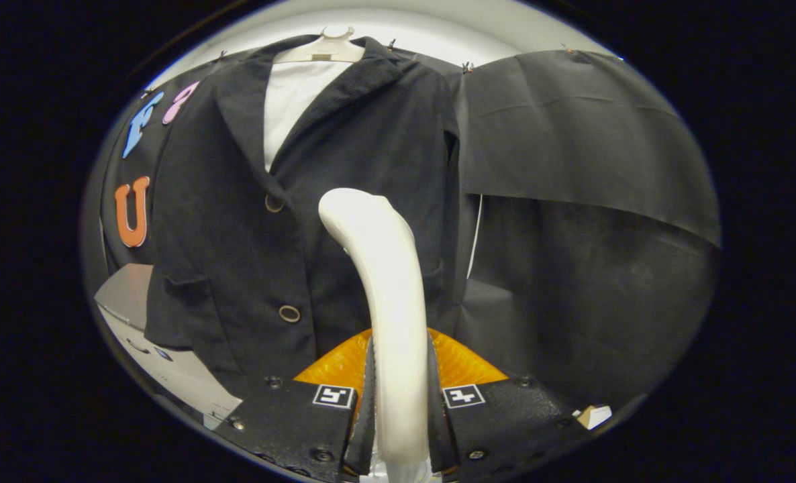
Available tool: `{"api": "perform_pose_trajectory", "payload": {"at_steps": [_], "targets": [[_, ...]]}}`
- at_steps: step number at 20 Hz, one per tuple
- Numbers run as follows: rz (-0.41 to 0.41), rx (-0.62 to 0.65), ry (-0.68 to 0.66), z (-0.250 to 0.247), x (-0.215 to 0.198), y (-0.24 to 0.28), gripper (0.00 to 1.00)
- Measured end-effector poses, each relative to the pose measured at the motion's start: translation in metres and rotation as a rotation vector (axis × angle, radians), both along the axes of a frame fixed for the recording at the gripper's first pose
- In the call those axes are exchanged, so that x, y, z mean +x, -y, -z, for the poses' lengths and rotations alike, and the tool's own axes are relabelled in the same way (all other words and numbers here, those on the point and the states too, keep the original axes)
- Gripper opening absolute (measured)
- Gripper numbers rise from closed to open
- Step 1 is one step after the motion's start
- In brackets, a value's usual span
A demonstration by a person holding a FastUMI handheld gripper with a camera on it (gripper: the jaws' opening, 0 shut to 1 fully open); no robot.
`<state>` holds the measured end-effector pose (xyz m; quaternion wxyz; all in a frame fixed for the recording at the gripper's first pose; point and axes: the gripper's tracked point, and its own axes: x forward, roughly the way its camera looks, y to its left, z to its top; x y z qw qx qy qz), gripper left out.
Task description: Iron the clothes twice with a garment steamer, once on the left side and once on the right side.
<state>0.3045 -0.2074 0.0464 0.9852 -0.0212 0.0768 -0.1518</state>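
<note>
You face one dark jacket (250,221) on one pale hanger (324,50), a white shirt (290,100) inside it; two round buttons show down its front, at (274,203) and (289,313). Your gripper (401,396) has both fingers clamped on the one white steamer (388,295), whose head rises just ahead of them, before the jacket's right half. Beyond hangs black cloth (586,161).

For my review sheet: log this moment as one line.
gripper: shut on steamer | steamer head: raised before jacket, contact unclear | jacket: on hanger, buttoned, over white shirt
</note>
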Motion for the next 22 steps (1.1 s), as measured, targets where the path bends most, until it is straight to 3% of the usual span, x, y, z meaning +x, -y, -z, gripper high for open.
{"api": "perform_pose_trajectory", "payload": {"at_steps": [22], "targets": [[-0.015,-0.062,-0.157,0.120,-0.027,-0.014,0.35]]}}
